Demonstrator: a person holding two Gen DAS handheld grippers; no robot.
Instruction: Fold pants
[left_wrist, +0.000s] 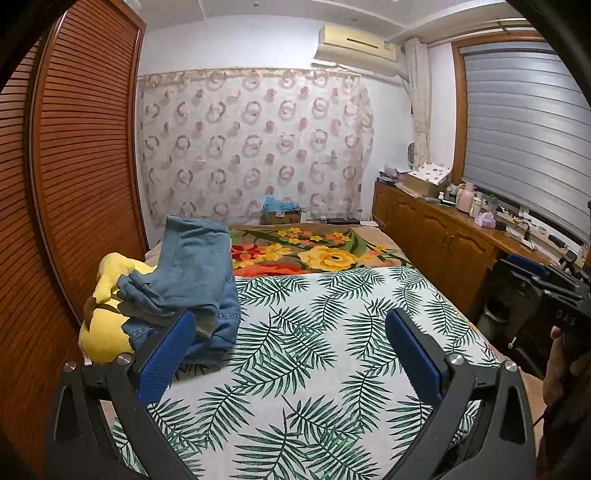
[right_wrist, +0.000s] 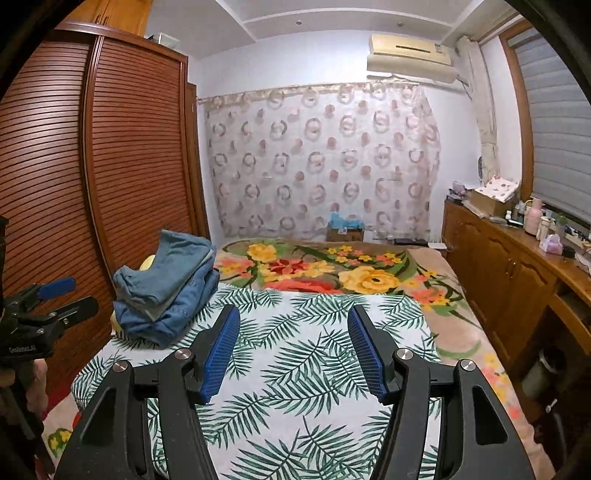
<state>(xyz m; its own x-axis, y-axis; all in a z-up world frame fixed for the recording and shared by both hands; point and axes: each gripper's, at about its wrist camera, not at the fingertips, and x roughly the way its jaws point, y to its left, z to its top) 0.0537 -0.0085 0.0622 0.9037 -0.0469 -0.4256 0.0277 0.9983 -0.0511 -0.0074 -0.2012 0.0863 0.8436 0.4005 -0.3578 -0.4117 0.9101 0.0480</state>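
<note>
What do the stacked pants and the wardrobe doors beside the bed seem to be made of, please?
The pants look like blue denim: matte woven cloth with stitched seams. The wardrobe doors look like reddish-brown wood with a semi-gloss finish, in horizontal louvred slats; veneer cannot be ruled out.

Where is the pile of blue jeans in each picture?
Left wrist view: pile of blue jeans at left, beside the left gripper, on something yellow.
Right wrist view: at left middle, by the wardrobe.
Shared landmark: leaf-print sheet under the pile.
</note>
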